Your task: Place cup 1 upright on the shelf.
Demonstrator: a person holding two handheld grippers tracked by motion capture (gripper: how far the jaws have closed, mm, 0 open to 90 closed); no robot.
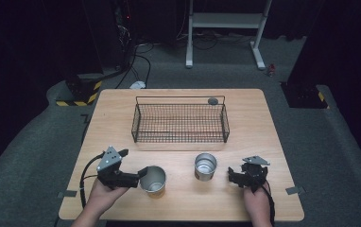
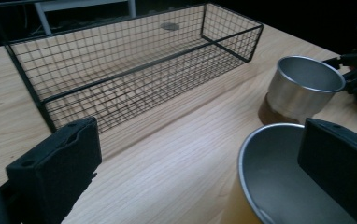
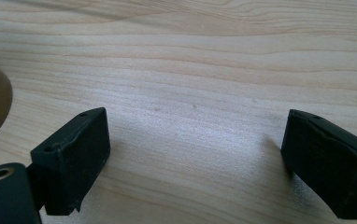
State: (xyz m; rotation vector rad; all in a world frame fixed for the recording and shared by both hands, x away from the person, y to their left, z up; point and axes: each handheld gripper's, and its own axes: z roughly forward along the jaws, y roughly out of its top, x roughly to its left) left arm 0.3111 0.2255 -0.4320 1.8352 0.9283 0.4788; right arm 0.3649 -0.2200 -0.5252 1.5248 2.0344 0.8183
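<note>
Both tongs stand wide open with nothing clamped: the left tongs (image 1: 141, 174) have one jaw reaching over the rim into the near cup (image 1: 153, 180), the other out over bare wood, while the right tongs (image 1: 231, 176) sit just right of the far cup (image 1: 205, 166), jaws spread above the wood. Wooden surface (image 1: 254, 123) carries everything. Toward its back stands a black wire basket (image 1: 180, 122), with a small dark round disc (image 1: 212, 100) beside its far right corner. Both metal cups stand upright near the front edge, apart from each other, between the two hands.
</note>
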